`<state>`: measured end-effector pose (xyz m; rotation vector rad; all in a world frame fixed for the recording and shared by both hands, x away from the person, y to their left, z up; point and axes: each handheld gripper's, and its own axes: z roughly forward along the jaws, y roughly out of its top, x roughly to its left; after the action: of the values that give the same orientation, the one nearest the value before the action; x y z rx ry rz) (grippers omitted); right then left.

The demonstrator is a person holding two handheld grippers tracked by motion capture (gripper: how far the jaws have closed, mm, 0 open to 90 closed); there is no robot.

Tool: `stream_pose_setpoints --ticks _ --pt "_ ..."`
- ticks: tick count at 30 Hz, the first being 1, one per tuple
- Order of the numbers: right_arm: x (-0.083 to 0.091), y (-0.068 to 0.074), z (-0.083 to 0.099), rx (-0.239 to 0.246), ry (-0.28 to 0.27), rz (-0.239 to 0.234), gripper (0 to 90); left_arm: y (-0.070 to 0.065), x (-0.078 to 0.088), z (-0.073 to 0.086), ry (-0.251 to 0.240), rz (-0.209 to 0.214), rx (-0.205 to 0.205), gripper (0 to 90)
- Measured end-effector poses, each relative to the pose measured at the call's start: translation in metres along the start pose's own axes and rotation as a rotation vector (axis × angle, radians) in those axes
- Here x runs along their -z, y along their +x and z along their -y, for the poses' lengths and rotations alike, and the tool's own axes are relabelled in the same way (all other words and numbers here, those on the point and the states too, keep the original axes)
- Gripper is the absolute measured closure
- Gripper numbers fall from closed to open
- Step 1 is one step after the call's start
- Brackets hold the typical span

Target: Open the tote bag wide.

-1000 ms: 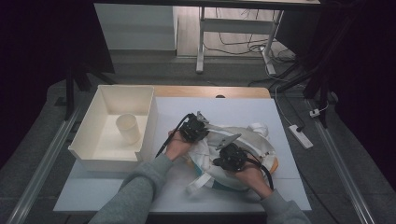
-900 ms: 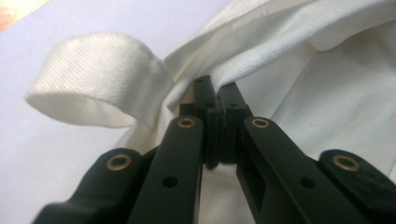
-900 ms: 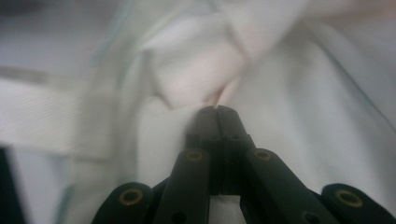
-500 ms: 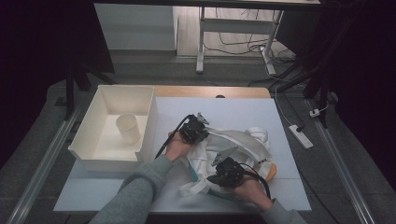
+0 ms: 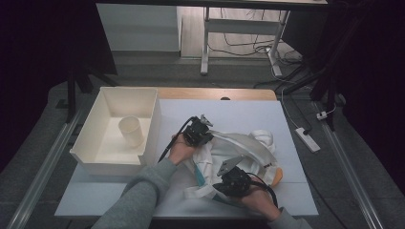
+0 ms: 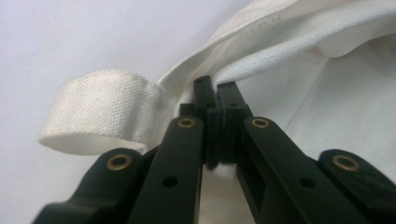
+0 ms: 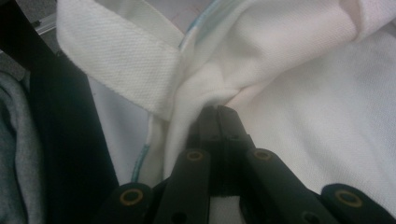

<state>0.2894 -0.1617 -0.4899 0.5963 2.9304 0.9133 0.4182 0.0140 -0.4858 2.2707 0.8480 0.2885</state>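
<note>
White tabletop in a dark room; a white cloth bag lies crumpled at centre-right of it. Left gripper is pinched tight on the bag's upper-left edge beside a strap loop; right gripper is clamped on a fold at its near edge. White bin at left holds a cup, well apart from the bag.

Tote bag lies crumpled on the desk, right of centre, toward the near edge. Open box sits at the desk's left edge; a cup lies inside it. Left gripper at the bag's far-left side, right gripper at its near side.
</note>
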Motion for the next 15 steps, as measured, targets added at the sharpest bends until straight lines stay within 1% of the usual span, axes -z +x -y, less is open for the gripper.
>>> stream_pose_setpoints --ticks 2,3,4,5,6,8,11,14,15 --pt "0.002 -0.003 0.001 -0.013 -0.020 -0.008 85.9 -0.001 0.000 0.000 0.003 -0.006 -0.005 88.0" --pt "0.006 -0.005 0.002 -0.017 -0.034 -0.006 78.3 -0.002 0.000 0.001 0.009 -0.011 -0.009 88.0" --pt "0.011 -0.008 0.002 -0.018 -0.049 0.013 70.2 -0.003 0.000 0.001 0.008 -0.012 -0.010 88.0" --pt "0.018 -0.013 0.003 -0.027 -0.062 0.037 68.4 -0.003 0.000 0.001 0.009 -0.012 -0.009 88.0" --pt "0.025 -0.018 0.004 -0.045 -0.077 0.065 67.8 -0.003 0.000 0.001 0.008 -0.011 -0.009 88.0" --pt "0.041 -0.031 0.010 -0.079 -0.107 0.139 66.6 -0.003 0.001 0.001 0.004 -0.009 -0.008 88.0" --pt "0.060 -0.050 0.022 -0.139 -0.115 0.259 61.8 -0.003 0.001 0.001 0.003 -0.009 -0.011 88.0" --pt "0.074 -0.066 0.034 -0.187 -0.109 0.383 60.1 -0.003 0.001 0.001 0.005 -0.007 -0.014 88.0" --pt "0.078 -0.070 0.038 -0.200 -0.115 0.405 59.7 -0.003 0.001 0.001 0.005 -0.006 -0.014 88.0"
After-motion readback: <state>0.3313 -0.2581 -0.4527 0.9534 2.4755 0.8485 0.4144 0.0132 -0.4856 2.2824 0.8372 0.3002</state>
